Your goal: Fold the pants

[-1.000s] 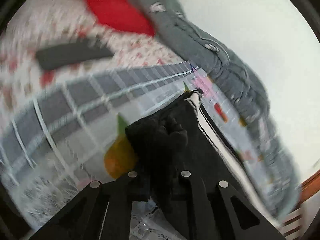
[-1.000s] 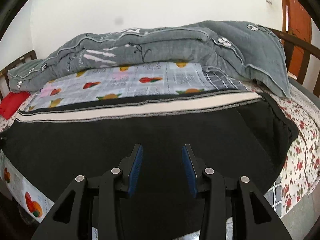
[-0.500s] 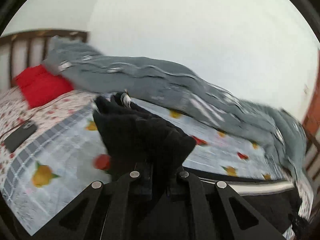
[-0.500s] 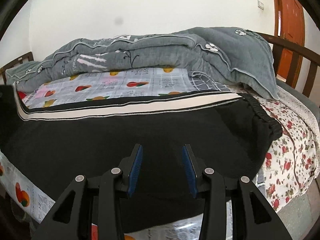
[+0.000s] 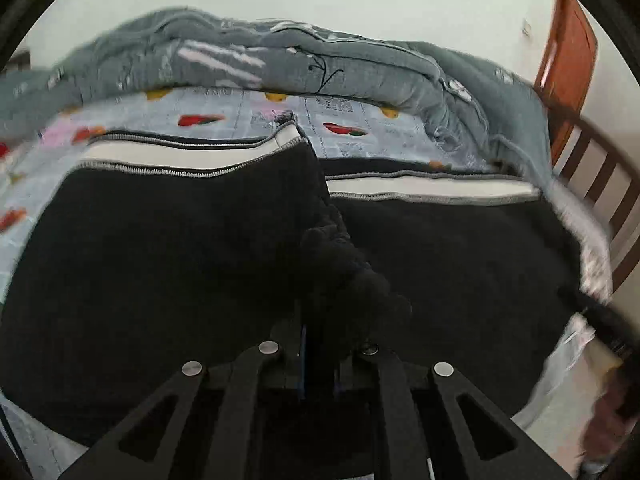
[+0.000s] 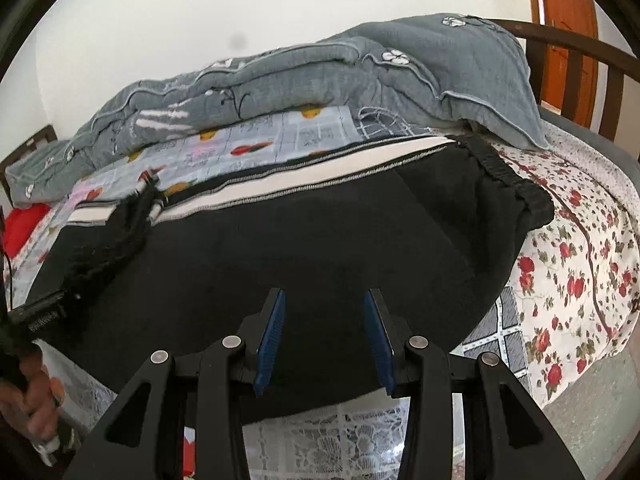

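Black pants (image 5: 160, 260) with a white side stripe (image 5: 168, 156) lie across the bed. My left gripper (image 5: 320, 344) is shut on a bunched leg end (image 5: 336, 276) and holds it over the middle of the pants, so the leg lies folded back on itself. In the right wrist view that gripper (image 6: 60, 300) shows at the left edge, with a hand (image 6: 36, 392) below it. My right gripper (image 6: 324, 336) stands open above the near edge of the pants (image 6: 320, 240), nothing between its blue pads (image 6: 272, 336). The elastic waistband (image 6: 512, 184) lies to the right.
A grey quilt (image 5: 320, 68) is heaped along the wall side of the bed. A fruit-print sheet (image 5: 240, 112) lies under the pants and a floral sheet (image 6: 580, 260) covers the right end. A wooden bed rail (image 5: 600, 168) and a red pillow (image 6: 24, 224) mark the two ends.
My left gripper has swept the leg end rightward from the pillow end, over the rest of the pants, rolling as it went. The right gripper slid slightly toward the waistband and stayed open.
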`<state>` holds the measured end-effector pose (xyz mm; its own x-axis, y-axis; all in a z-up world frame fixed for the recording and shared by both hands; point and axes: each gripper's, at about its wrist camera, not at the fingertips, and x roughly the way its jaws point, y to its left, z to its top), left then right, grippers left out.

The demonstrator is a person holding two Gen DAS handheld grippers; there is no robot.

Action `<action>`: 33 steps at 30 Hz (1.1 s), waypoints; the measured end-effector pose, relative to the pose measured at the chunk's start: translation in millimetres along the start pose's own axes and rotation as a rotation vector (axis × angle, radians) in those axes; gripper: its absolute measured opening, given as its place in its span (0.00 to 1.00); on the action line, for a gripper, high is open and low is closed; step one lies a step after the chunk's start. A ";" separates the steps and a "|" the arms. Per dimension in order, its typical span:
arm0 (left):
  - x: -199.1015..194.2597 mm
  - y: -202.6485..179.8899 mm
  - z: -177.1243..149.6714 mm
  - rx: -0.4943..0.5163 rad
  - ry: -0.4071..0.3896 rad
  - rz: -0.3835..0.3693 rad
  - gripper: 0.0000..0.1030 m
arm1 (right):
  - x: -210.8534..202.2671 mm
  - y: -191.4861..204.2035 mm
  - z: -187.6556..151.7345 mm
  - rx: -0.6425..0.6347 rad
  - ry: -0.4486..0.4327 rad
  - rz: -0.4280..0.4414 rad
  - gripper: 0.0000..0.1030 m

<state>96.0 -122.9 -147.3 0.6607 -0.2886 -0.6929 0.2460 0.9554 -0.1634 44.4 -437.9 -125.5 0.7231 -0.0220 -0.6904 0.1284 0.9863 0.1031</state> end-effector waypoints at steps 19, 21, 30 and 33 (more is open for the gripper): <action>-104.2 151.8 -20.2 -0.006 -0.127 0.108 0.62 | 33.0 148.0 24.3 -0.049 0.083 0.368 0.50; -103.3 165.7 -32.5 -0.021 -0.086 0.100 0.62 | 52.0 161.4 20.0 -0.042 0.127 0.366 0.50; -82.3 168.7 -64.6 0.041 -0.018 0.162 0.62 | 75.8 180.5 12.4 -0.028 0.148 0.375 0.26; -79.5 168.6 -58.1 0.012 -0.034 0.141 0.62 | 78.7 177.5 14.4 -0.017 0.164 0.394 0.28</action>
<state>43.7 64.8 -160.6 0.7131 -0.1536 -0.6840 0.1574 0.9859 -0.0573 133.9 -266.9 -151.3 0.5968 0.3818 -0.7057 -0.1483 0.9168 0.3707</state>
